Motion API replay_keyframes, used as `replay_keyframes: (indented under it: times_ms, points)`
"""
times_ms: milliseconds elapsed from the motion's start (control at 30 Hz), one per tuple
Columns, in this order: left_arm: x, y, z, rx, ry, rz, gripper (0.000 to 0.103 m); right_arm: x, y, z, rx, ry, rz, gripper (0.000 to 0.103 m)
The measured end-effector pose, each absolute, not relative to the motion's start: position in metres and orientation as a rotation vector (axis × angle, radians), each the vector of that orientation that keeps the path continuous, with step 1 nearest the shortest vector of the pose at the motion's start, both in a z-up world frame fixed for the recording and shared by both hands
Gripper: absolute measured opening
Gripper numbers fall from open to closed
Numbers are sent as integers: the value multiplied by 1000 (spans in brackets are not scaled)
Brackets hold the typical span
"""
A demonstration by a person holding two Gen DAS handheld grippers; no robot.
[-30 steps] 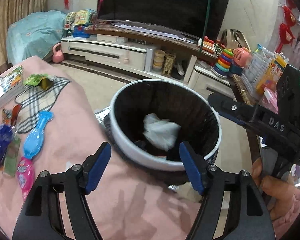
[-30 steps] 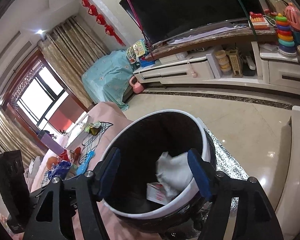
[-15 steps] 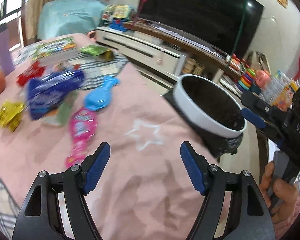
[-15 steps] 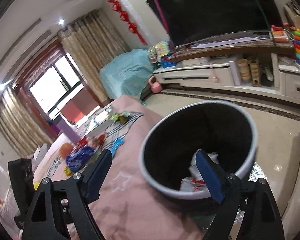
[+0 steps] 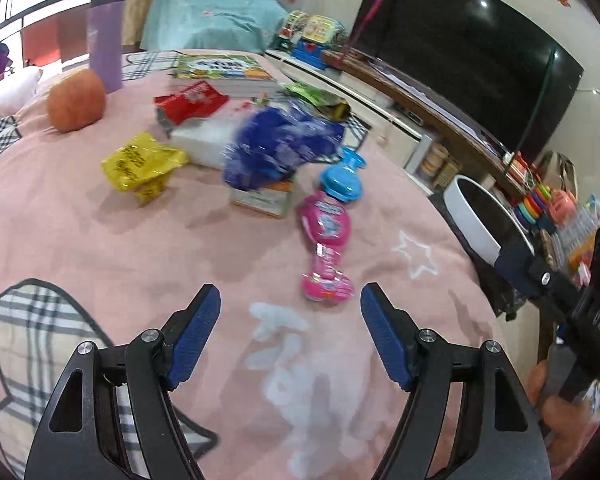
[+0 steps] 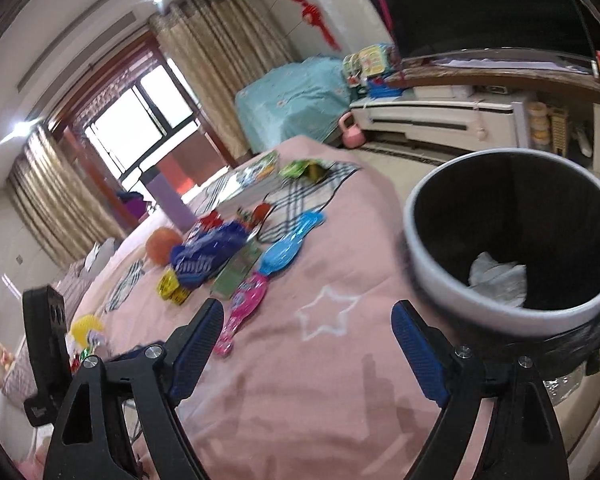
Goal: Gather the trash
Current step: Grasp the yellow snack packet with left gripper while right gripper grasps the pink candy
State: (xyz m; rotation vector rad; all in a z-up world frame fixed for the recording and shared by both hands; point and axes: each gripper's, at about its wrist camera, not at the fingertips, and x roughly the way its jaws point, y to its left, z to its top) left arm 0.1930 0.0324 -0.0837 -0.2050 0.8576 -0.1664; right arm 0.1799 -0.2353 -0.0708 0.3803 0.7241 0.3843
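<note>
While my left gripper hangs open and empty over the pink blanket, wrappers lie ahead; right gripper open beside the bin.

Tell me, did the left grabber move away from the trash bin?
Yes. The left gripper hung right over the trash bin before; now the bin sits far off to its right, and it faces the pink wrapper on the blanket.

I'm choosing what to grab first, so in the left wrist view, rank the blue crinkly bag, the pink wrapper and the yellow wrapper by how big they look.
1. blue crinkly bag, blurred but clearly largest
2. pink wrapper and yellow wrapper: look about alike; the pink one lies nearer the camera, so no ranking.
</note>
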Motion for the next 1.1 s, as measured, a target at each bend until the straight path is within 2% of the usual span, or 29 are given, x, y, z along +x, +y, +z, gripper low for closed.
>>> replay_keyframes:
  times_ms: [700,833,1033,1100]
  points:
    - [222,116,-99,-228,858,28,76,196,-153,-96,256,842,427,86]
    - [237,132,-98,-229,840,49,85,205,-132,-102,207,880,421,84]
    - [267,143,-103,-216,842,35,85,218,-102,-114,99,921,367,78]
    - [274,142,-104,-206,836,29,85,220,-96,-114,59,927,350,63]
